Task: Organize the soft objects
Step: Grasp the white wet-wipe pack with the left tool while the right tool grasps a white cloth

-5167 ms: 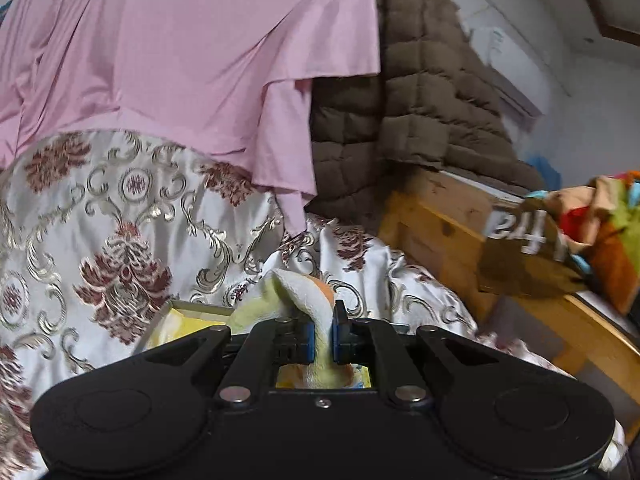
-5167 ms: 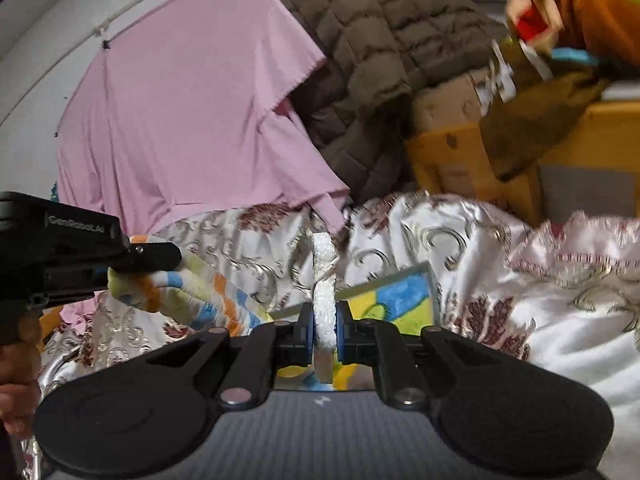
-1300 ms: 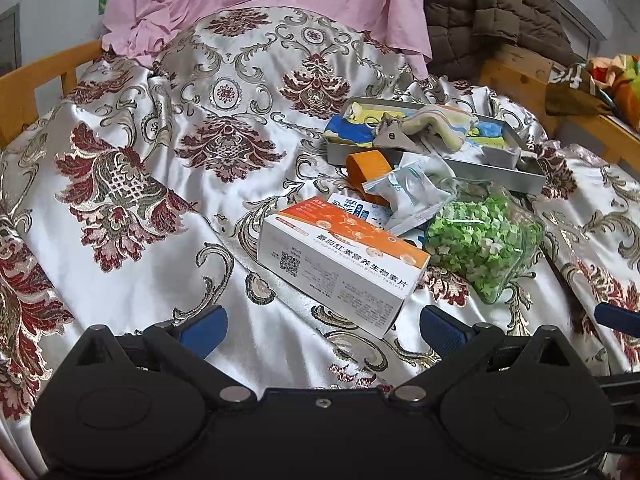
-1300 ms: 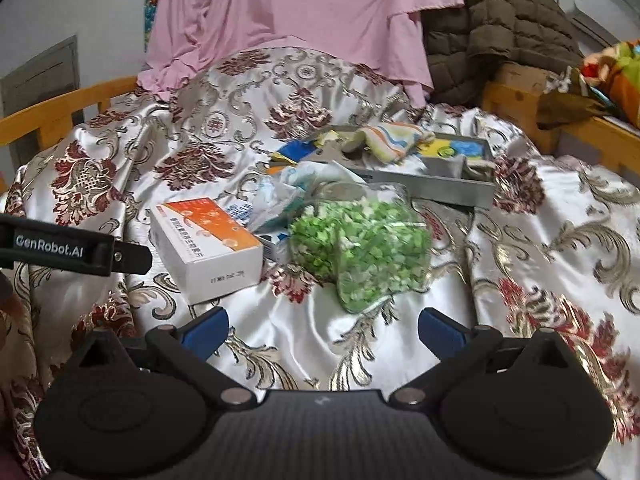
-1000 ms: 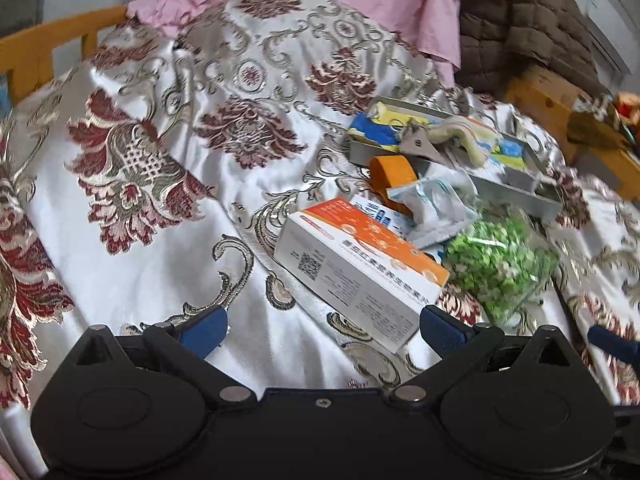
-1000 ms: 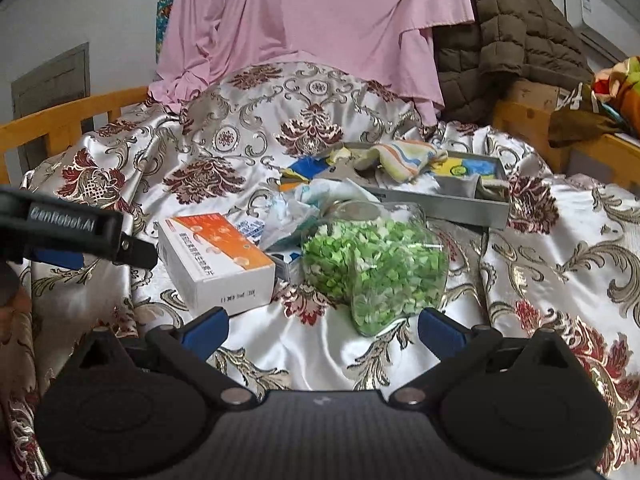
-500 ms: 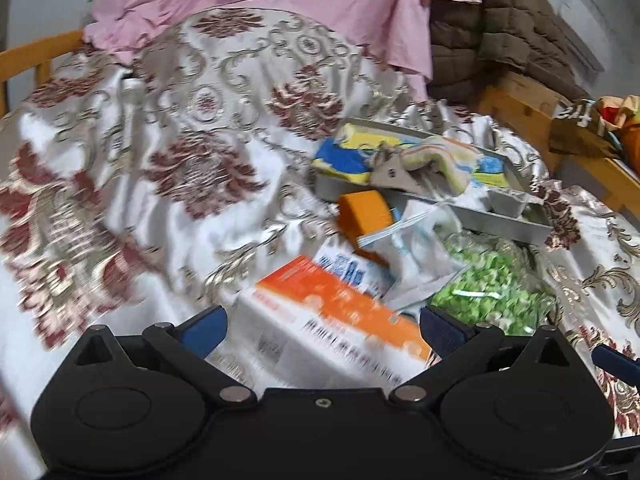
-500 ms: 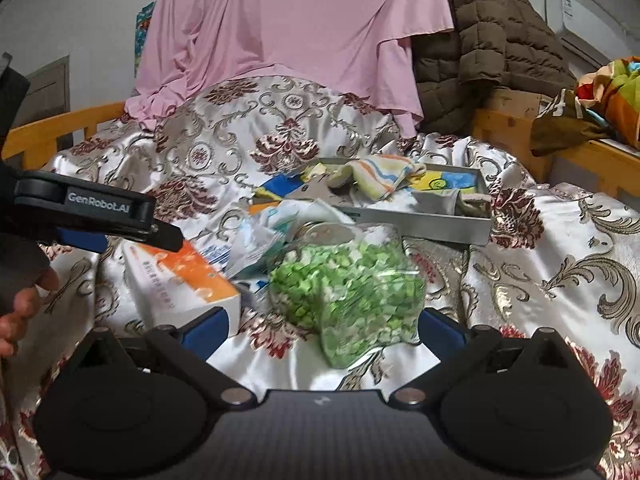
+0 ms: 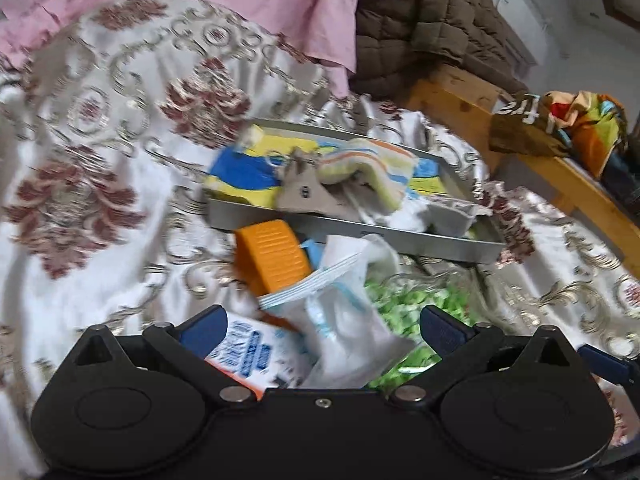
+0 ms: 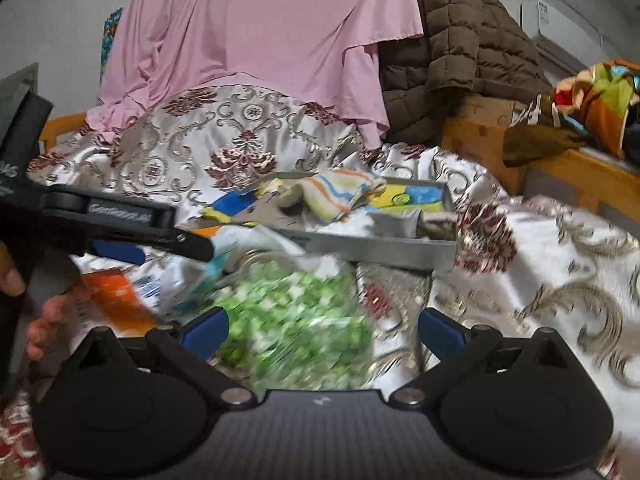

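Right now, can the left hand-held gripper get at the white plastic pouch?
Probably yes: the left hand-held gripper is open, and the white plastic pouch lies on top of the pile between its fingers, uncovered.

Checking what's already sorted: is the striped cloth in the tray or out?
In: the striped cloth lies bunched inside the grey tray.

I count one grey tray, one striped cloth, one orange block, one white plastic pouch, one clear bag of green bits, one printed carton and two tools, mine
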A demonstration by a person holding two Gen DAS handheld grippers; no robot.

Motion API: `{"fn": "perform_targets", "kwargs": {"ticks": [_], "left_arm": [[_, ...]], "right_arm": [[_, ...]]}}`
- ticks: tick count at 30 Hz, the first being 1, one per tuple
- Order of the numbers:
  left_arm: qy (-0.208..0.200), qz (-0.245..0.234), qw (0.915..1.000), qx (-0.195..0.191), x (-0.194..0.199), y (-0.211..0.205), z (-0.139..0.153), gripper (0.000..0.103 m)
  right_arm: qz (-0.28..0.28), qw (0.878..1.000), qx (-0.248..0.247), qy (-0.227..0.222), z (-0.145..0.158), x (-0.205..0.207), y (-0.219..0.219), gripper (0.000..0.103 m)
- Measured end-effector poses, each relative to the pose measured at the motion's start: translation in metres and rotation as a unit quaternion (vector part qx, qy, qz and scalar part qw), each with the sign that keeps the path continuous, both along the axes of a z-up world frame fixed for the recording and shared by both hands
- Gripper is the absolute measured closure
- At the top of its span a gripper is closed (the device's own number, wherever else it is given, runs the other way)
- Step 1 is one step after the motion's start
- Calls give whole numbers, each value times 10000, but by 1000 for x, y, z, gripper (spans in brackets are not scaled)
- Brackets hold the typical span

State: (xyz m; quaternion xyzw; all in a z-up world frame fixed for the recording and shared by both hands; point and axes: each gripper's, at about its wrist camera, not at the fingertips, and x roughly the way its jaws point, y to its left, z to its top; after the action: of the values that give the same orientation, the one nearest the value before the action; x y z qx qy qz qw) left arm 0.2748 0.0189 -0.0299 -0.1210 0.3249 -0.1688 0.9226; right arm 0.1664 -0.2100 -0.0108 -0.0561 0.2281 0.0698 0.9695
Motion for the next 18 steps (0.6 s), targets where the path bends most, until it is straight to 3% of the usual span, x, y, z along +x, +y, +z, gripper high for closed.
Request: {"fn": "perform_targets", "kwargs": {"ticks": [5,8,14,18], "left_arm": [[306,-204,9984,-431,14,5,-15,1],[310,-317,9983,-389,15,7,-18,3],[416,-347,9972,-515,21,17,-22,15],[512,-338,9964,-591,25,23,-22,23]], "right_arm": [[172,9989,-439,-27,5,38,4,0],[505,9955,-798,9,9,64,15,0],[1266,9819,-1378,305,11,108,42,0],[1435,9776,-1460,498,10,127,53,0]]}}
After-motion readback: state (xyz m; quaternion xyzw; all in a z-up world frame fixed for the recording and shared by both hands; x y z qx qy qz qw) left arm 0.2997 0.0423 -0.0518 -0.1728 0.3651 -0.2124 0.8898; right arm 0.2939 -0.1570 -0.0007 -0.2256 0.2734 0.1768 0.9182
